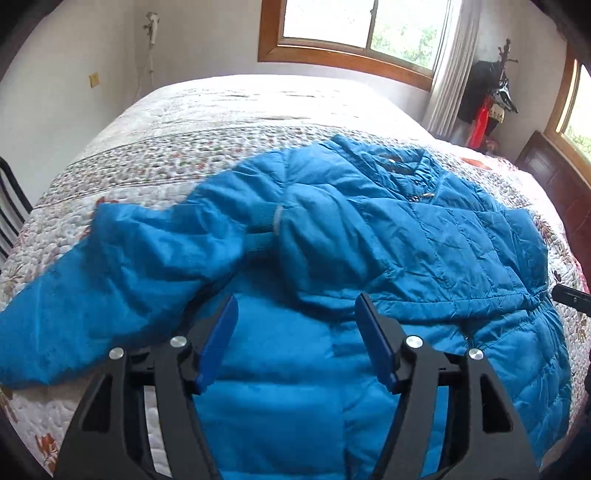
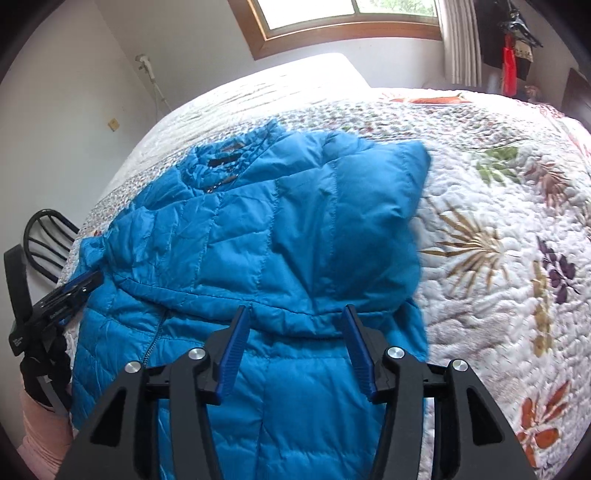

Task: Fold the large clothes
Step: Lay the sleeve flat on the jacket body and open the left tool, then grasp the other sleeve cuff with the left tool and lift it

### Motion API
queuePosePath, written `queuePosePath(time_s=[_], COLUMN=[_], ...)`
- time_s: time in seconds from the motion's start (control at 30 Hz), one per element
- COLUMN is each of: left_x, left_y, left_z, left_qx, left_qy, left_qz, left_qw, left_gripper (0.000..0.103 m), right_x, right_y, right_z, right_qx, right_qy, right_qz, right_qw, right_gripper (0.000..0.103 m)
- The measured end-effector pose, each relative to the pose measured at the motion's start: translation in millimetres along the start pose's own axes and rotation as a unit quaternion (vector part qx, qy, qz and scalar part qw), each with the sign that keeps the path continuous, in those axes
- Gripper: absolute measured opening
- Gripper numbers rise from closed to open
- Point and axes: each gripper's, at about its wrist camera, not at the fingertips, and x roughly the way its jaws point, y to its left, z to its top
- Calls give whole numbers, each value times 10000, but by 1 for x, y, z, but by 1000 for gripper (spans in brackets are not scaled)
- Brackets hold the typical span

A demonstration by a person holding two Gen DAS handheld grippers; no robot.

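A bright blue quilted jacket lies on the bed, collar toward the far side. Its two sleeves are folded in across the chest, and their cuffs meet near the middle. My left gripper hovers over the jacket's lower part, open, with only fabric below and nothing between its blue pads. In the right wrist view the jacket shows a folded upper panel whose hem runs just beyond my right gripper, which is also open and holds nothing. The left gripper shows at the jacket's left edge.
The bed is covered by a white floral quilt. A black chair back stands at its left side. Wood-framed windows, a curtain and hanging clothes line the far wall. A dark headboard is on the right.
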Motion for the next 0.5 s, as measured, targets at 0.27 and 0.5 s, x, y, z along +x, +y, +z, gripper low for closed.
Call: queuePosePath(time_s=[0.27,0.5], left_x=[-55,-84], left_y=[134,252], left_z=[-67,-121], left_qx=[-1208,-2745], left_qy=[211,234], left_qz=[795,1270], left_qw=[9893,9529], left_gripper=[74,75], right_x=[-46,-47], right_y=[-82,-161], right_z=[-25,-47], right_qx=[743,1525], right_qy=[-490,-387], right_qz=[-1303,-1765], right_qw=[9875,9716], right_gripper=[52,52])
